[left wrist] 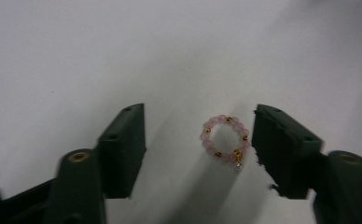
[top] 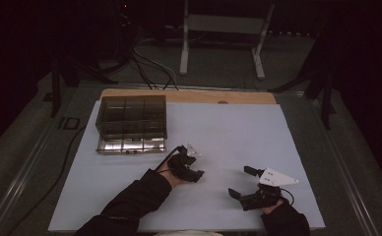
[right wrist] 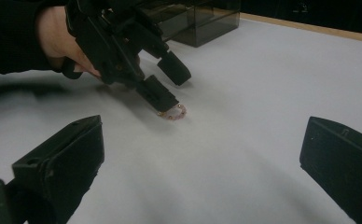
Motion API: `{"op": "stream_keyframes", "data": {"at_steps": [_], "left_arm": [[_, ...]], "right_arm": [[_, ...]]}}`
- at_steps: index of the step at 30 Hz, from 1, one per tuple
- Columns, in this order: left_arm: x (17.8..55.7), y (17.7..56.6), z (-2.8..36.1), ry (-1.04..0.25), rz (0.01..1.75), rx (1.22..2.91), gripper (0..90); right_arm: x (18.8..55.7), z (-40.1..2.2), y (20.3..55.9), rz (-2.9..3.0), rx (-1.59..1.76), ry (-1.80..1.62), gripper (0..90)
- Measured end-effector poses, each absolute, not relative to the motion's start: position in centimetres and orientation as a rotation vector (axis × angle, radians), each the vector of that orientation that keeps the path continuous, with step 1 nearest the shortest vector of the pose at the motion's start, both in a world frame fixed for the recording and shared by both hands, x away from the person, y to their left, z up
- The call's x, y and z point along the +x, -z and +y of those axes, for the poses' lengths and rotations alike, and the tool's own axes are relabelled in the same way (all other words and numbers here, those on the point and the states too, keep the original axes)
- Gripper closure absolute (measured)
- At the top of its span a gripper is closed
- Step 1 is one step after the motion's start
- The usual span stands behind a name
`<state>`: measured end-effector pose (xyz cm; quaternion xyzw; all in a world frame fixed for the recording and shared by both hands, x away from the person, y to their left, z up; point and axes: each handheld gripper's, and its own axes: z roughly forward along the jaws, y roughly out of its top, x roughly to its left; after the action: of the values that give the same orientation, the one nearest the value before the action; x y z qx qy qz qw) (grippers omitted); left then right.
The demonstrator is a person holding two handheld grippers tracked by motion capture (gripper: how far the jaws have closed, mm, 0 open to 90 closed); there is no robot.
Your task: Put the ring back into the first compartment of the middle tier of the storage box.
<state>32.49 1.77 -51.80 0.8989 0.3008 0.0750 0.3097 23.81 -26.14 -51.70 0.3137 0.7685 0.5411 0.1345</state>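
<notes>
Surface: a white sheet (top: pixel 228 128) covers the table, with a strip of wooden edge (top: pixel 189 95) along the far side.
Bracelet: a small ring of pale pink beads with gold spacers (left wrist: pixel 225 138) lies flat on the sheet, in the near half, left of the middle.
Left gripper: the black two-jaw left gripper (left wrist: pixel 198 140) points down at the sheet; its jaws stand half closed on either side of the bracelet, the right jaw just beside the beads, the left jaw well apart from them. No pad presses on the beads.
Right gripper: the black right gripper (top: pixel 242 182), topped by a grey three-cornered plate, sits near the near right corner, jaws spread wide, nothing between them.
Box: a smoked transparent plastic compartment box (top: pixel 131 123) stands near the far left corner.
</notes>
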Motion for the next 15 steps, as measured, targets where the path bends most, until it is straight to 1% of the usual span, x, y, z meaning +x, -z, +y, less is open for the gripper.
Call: {"op": "stream_keyframes", "data": {"at_steps": [5,6,7,9,11,12,13,15], "left_arm": [[32.49,51.8,1.67,-0.202,0.771,2.387,52.7],[32.51,51.78,1.67,-0.194,0.764,2.38,52.7],[32.49,51.78,1.65,-0.197,0.764,2.381,56.3],[32.53,51.89,1.58,-0.195,0.749,2.396,60.4],[32.57,51.99,1.57,-0.192,0.745,2.401,64.0],[32.67,52.18,1.64,-0.193,0.757,2.405,64.0],[32.72,52.24,1.68,-0.194,0.76,2.406,68.4],[32.81,52.24,1.74,-0.194,0.759,2.404,70.7]], "right_arm": [[23.78,-26.14,51.68,2.228,0.907,-1.566,0.0],[23.81,-26.15,51.7,2.228,0.909,-1.569,0.0],[23.82,-26.14,51.73,2.231,0.907,-1.564,0.0],[23.78,-26.12,51.7,2.23,0.902,-1.562,0.0],[23.77,-26.13,51.69,2.23,0.902,-1.562,0.0],[23.8,-26.13,51.7,2.229,0.905,-1.563,0.0],[23.82,-26.12,51.74,2.233,0.906,-1.561,0.0],[23.77,-26.1,51.7,2.233,0.901,-1.556,0.0]]}}
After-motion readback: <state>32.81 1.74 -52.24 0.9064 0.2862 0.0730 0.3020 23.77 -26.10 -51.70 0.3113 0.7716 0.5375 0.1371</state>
